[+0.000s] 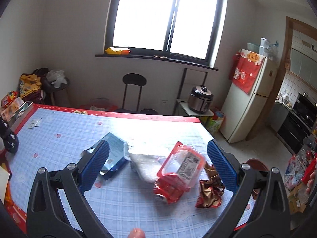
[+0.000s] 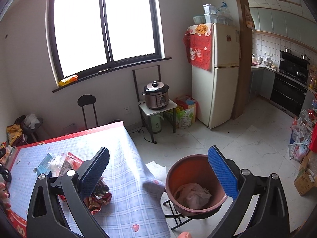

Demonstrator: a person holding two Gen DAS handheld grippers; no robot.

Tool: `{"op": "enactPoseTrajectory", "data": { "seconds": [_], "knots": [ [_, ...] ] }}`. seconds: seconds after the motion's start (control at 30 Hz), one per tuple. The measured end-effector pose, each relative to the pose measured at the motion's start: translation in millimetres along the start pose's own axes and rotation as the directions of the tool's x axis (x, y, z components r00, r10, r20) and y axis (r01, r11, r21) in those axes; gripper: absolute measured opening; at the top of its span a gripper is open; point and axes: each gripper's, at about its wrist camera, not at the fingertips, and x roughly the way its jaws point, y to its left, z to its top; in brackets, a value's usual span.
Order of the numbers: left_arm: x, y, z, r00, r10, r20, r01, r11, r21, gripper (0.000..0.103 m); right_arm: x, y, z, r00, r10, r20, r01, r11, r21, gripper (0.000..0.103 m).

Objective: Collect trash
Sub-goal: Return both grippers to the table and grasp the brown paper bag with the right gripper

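**Grippers released above table trash**

The left gripper [image 1: 158, 163] is hanging fully spread over the table [image 1: 59, 130], gripping nothing. Between its pads are lying a red pack [image 1: 180, 164], a clear bag [image 1: 146, 162] and a blue box [image 1: 115, 154]; a foil wrapper [image 1: 210, 190] is lying beside them. The right gripper [image 2: 158, 170] is standing wide, empty, above the bin [image 2: 196, 182] beside the table.

A home dining room: fridge [image 2: 216, 75], rice cooker [image 2: 156, 95] (kitchen [image 2: 287, 79] adjoining).

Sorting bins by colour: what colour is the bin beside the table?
Reddish-brown bin, clearest in the right wrist view.
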Motion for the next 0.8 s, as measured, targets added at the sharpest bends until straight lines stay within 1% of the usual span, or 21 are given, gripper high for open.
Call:
{"op": "enactPoseTrajectory", "data": {
  "seconds": [0.1,0.2,0.3,0.4,0.43,0.53,0.6,0.73,0.8],
  "knots": [
    [-9.9,32.1,-10.7,0.999,0.046,-0.007,-0.047,0.998,-0.035,0.097,13.6,33.2,-5.0,0.999,0.035,-0.029,-0.035,0.999,-0.031,0.097],
    [-13.7,57.5,-19.6,0.997,0.076,-0.017,-0.077,0.995,-0.065,0.097,25.7,62.5,-11.2,0.995,0.073,-0.061,-0.078,0.994,-0.077,0.098],
    [-11.8,76.1,-25.9,0.995,0.092,-0.029,-0.094,0.991,-0.093,0.097,37.6,93.0,-21.6,0.991,0.094,-0.092,-0.105,0.987,-0.123,0.097],
    [-6.7,94.4,-32.8,0.994,0.098,-0.046,-0.102,0.989,-0.111,0.097,51.6,118.5,-34.5,0.983,0.119,-0.138,-0.138,0.980,-0.142,0.097],
    [-4.0,95.3,-35.0,0.994,0.096,-0.053,-0.102,0.988,-0.114,0.097,56.0,126.6,-39.2,0.981,0.123,-0.153,-0.146,0.978,-0.148,0.097],
    [8.2,110.2,-39.0,0.993,0.086,-0.085,-0.097,0.987,-0.126,0.097,68.3,149.2,-55.4,0.973,0.130,-0.190,-0.162,0.974,-0.161,0.097],
    [17.1,121.0,-41.9,0.991,0.086,-0.102,-0.099,0.987,-0.128,0.097,78.9,161.1,-66.7,0.972,0.115,-0.205,-0.152,0.972,-0.177,0.097],
    [36.2,144.0,-44.7,0.985,0.112,-0.129,-0.128,0.985,-0.116,0.097,101.0,188.5,-98.0,0.975,0.077,-0.209,-0.124,0.967,-0.221,0.097],
    [47.3,156.9,-44.9,0.982,0.114,-0.148,-0.131,0.985,-0.113,0.097,114.4,198.8,-115.5,0.971,0.071,-0.229,-0.123,0.968,-0.221,0.097]
  ]
}}
